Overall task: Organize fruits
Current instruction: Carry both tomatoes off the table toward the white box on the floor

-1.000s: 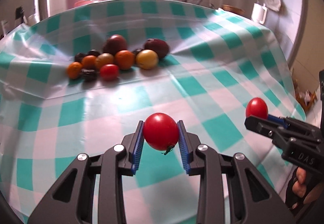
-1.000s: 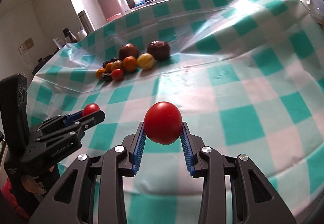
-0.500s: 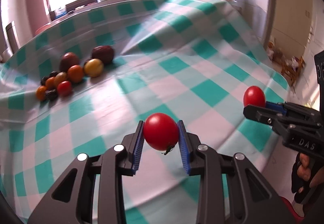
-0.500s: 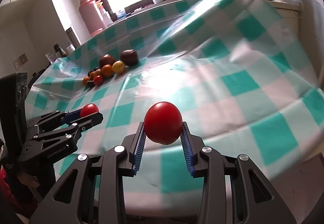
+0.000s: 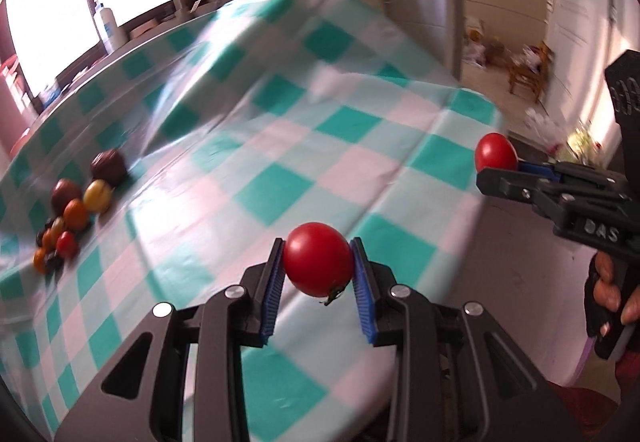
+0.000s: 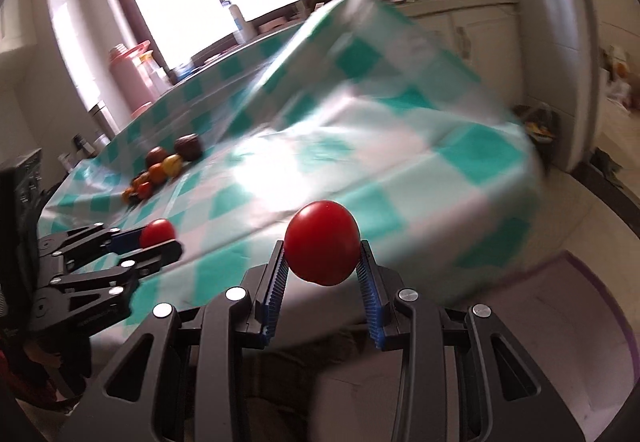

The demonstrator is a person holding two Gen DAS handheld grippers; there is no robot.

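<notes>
My left gripper (image 5: 318,262) is shut on a red tomato (image 5: 318,258) whose stem end points down, held over the near part of the checked tablecloth (image 5: 280,146). My right gripper (image 6: 322,254) is shut on a second red tomato (image 6: 322,242) above the table's near right edge. Each gripper shows in the other's view: the right one with its tomato (image 5: 495,152) at the right, the left one with its tomato (image 6: 158,233) at the left. A heap of mixed fruits (image 5: 76,210), red, orange, yellow and dark ones, lies far off at the left of the cloth; the same fruit heap (image 6: 164,168) appears in the right wrist view.
The cloth drops off the table at the right, with floor and clutter (image 5: 520,66) beyond. A white bottle (image 5: 108,26) and a pink flask (image 6: 138,74) stand by the window behind the table. A person's hand (image 5: 608,294) grips the right handle.
Both grippers have swung to the right with their tomatoes, and both views have rolled. The fruit heap has slid to the far left and the table's right edge has come into view.
</notes>
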